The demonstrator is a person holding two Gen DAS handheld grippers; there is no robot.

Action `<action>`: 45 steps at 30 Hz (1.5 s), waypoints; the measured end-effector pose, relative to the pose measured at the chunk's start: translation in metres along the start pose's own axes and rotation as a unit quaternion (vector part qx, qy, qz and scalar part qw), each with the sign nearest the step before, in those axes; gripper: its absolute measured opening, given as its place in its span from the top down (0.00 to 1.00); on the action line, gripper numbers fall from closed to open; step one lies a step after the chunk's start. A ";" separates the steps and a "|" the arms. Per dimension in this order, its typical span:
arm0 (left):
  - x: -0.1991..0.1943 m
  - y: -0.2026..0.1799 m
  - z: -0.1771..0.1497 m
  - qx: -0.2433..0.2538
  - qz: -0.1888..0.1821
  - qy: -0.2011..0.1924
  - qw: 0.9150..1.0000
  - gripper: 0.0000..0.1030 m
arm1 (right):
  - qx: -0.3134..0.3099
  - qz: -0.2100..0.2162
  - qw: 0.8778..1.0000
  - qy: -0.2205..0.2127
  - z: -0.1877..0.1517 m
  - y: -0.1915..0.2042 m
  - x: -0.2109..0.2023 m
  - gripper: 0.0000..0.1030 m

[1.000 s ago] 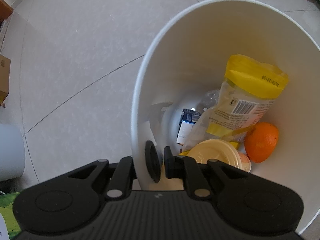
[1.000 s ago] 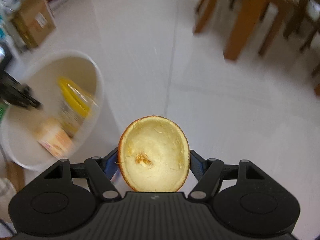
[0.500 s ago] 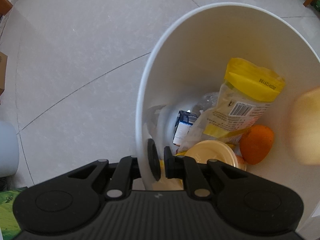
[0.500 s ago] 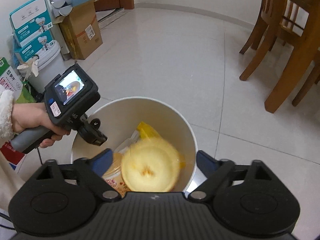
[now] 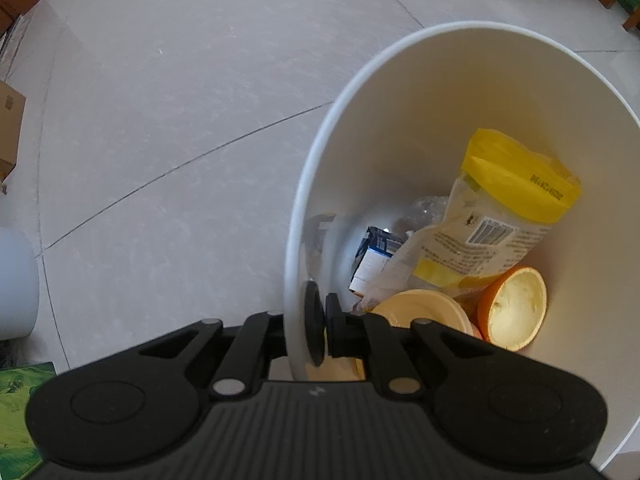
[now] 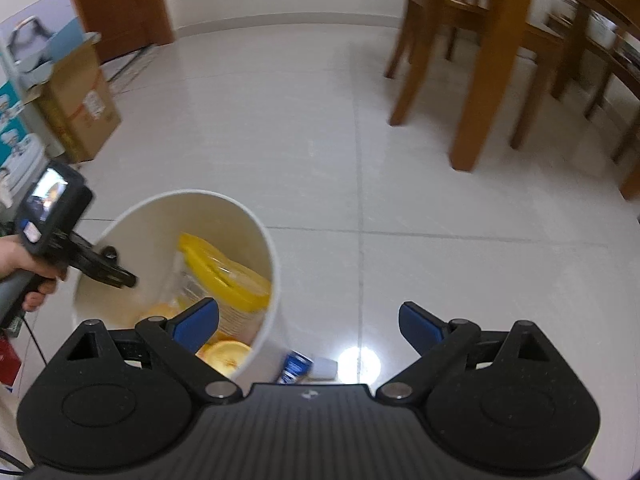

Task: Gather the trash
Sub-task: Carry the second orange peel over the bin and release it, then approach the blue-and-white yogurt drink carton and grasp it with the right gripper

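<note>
Left gripper [image 5: 323, 322] points straight down, clamped on white bin [image 5: 384, 128] rim. Right gripper [image 6: 308, 322] angled down beside bin, jaws opening, empty. Orange peel half [image 5: 516, 312] inside bin.

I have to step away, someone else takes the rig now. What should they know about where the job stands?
Left gripper: shut on the white bin's rim, holding it.
Right gripper: jaws opening, nothing between them, pointing at the floor beside the bin.
In the bin: orange peel half, yellow bag, small blue carton, a lid.
Done: the peel is binned.
Left: a blue-and-white item lies on the floor by the bin; likely next.
</note>
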State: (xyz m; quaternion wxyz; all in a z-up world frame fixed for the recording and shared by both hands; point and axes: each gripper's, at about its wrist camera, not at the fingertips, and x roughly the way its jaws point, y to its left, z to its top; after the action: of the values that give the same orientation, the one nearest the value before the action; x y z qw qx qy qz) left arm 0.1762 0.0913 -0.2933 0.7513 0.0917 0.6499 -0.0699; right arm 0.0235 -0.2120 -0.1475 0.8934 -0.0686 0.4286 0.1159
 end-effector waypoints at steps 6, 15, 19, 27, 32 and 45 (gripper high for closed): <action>-0.008 -0.002 0.000 0.001 0.008 -0.007 1.000 0.92 | 0.039 0.001 0.999 0.033 -0.041 -0.026 0.027 0.04; -0.013 -0.008 0.001 0.008 0.018 -0.007 1.000 0.92 | 0.052 0.025 0.995 0.081 -0.125 -0.009 0.135 0.05; -0.009 -0.016 0.002 0.023 0.030 -0.010 0.999 0.91 | 0.118 0.013 0.989 0.090 -0.153 -0.004 0.187 0.07; -0.008 -0.020 0.003 0.033 0.038 -0.011 0.999 0.90 | 0.200 0.010 0.975 0.099 -0.172 -0.008 0.251 0.12; -0.005 -0.025 0.001 0.039 0.042 -0.012 0.998 0.90 | 0.202 0.024 0.975 0.092 -0.170 -0.012 0.253 0.12; -0.003 -0.025 -0.001 0.037 0.043 -0.012 0.998 0.90 | 0.060 0.047 0.995 0.057 -0.197 0.031 0.258 0.07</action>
State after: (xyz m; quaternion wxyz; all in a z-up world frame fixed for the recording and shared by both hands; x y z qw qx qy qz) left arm 0.1694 0.0667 -0.2917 0.7573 0.1468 0.6333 -0.0628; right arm 0.0237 -0.1876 -0.4728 0.8634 -0.0014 0.4881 0.1277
